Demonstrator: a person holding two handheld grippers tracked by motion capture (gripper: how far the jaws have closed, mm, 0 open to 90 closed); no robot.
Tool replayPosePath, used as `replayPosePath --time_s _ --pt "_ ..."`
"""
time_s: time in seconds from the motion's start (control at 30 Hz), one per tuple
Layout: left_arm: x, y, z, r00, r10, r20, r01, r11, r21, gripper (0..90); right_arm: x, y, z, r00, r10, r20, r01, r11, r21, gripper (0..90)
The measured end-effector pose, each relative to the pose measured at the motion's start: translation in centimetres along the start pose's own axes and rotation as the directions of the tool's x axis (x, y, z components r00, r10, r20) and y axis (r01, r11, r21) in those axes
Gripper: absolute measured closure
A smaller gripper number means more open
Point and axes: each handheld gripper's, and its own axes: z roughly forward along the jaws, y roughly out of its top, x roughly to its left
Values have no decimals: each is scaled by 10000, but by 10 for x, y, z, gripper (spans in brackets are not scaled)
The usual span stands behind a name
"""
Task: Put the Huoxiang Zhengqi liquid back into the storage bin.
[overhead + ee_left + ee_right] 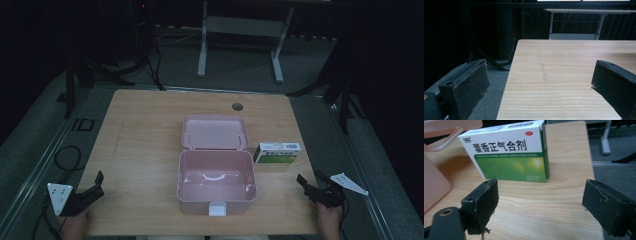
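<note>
A pink plastic box [216,182] stands open in the middle of the wooden table [145,135], its lid [215,132] laid back behind it. A white and green medicine carton [277,153] [509,152] lies just right of the box. My right gripper [309,179] [539,207] rests at the table's front right corner, open, jaws pointing at the carton with nothing between them. At the front left corner my left gripper [100,181] [539,85] is open too, empty, looking along bare tabletop.
A round cable hole [237,106] sits near the table's far edge. A white-legged table frame [240,40] stands on the floor beyond. Dark stands and cables [150,65] surround the table. The pink box wall [434,185] is at the left of the right gripper view.
</note>
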Motion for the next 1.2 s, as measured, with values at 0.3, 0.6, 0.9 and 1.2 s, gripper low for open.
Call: replayPosePath --time_s 0.3,0.6,0.9,1.2 --pt "1 0 0 9997 -96 -230 95 10000 -17 11 0 0 1 9999 -56 145 51 9993 373 135" --pt "5 0 -1 9987 -467 -221 466 9989 -47 12 -8 7 14 9975 -310 -637 447 9727 2277 107" --pt "4 0 0 9994 -351 -74 351 9994 13 12 -13 18 16 9653 -1240 -2299 2003 9163 3468 108" --pt "4 0 0 9994 -341 44 341 9994 46 11 3 34 16 8630 -3180 -3926 4873 7289 4808 108"
